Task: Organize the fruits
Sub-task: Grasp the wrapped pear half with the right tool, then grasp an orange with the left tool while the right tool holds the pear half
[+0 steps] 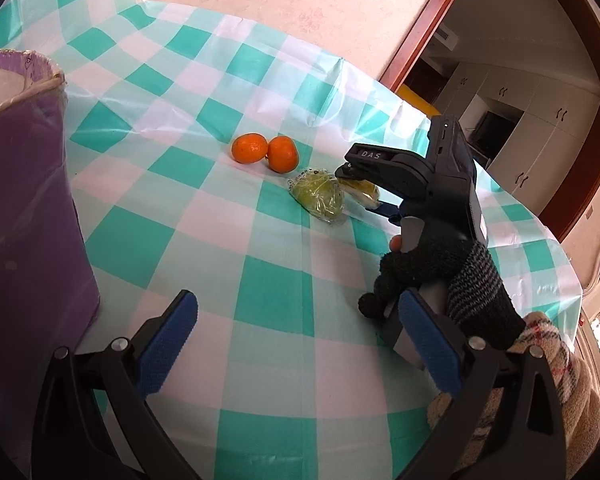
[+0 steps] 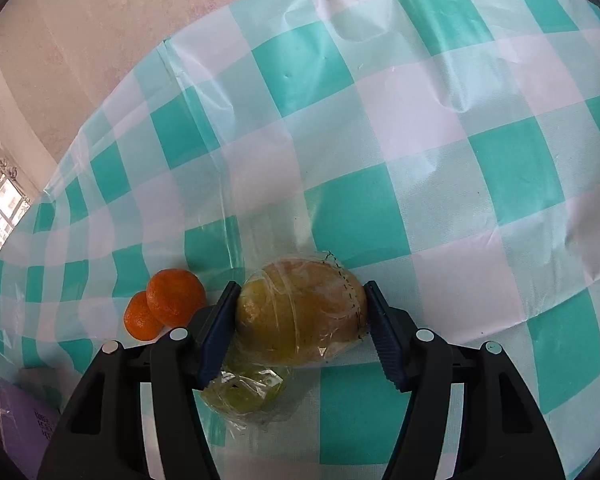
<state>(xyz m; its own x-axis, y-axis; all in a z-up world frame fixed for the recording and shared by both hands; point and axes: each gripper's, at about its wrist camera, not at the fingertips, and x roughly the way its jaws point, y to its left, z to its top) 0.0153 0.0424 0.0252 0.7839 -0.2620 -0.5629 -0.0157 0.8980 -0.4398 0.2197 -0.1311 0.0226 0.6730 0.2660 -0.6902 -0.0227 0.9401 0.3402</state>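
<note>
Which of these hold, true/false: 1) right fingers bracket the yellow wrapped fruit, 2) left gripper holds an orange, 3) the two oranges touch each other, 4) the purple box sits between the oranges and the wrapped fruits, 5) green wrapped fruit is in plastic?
1) The right gripper has its fingers on either side of the yellow wrapped fruit. True.
2) The left gripper holds an orange. False: its fingers are spread wide with nothing between them.
3) The two oranges touch each other. True.
4) The purple box sits between the oranges and the wrapped fruits. False: it stands apart at the table's left side.
5) The green wrapped fruit is in clear plastic. True.
</note>
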